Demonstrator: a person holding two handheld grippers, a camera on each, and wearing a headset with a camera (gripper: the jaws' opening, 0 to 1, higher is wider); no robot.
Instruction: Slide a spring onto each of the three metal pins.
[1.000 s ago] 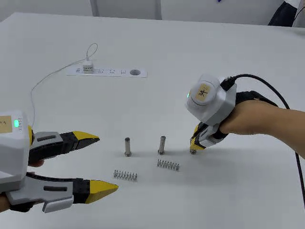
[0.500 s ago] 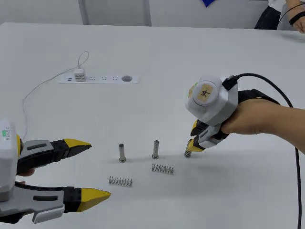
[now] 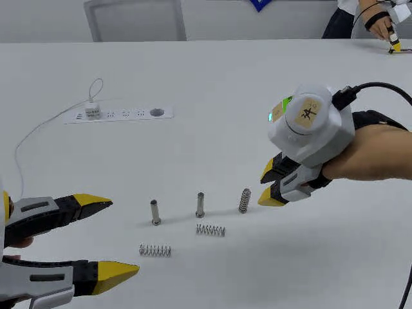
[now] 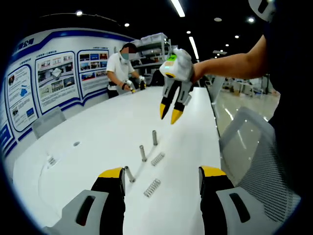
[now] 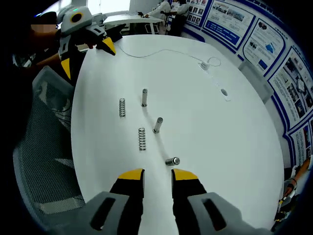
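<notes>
Three short metal pins stand in a row on the white table (image 3: pixel 212 103). The left pin (image 3: pixel 155 212) and middle pin (image 3: pixel 200 205) are bare. A spring (image 3: pixel 245 200) sits upright around the right pin. Two loose springs lie in front, one (image 3: pixel 210 230) below the middle pin, one (image 3: pixel 155 250) below the left pin. My right gripper (image 3: pixel 268 187) hovers just right of the sprung pin (image 5: pixel 172 161), jaws slightly apart and holding nothing. My left gripper (image 3: pixel 114 237) is wide open at the near left, with the left pin (image 4: pixel 129 174) and a loose spring (image 4: pixel 152 187) ahead of it.
A white power strip (image 3: pixel 116 114) with a plug and a thin cable (image 3: pixel 29 138) lies at the far left. A grey chair (image 3: pixel 135 19) stands behind the table. Another person (image 3: pixel 380 19) works at the far right corner. A mesh chair (image 4: pixel 254 147) sits beside me.
My right gripper has let go of the spring on the right pin and lifted up and to the right. The head camera has shifted; my left gripper stays open.
</notes>
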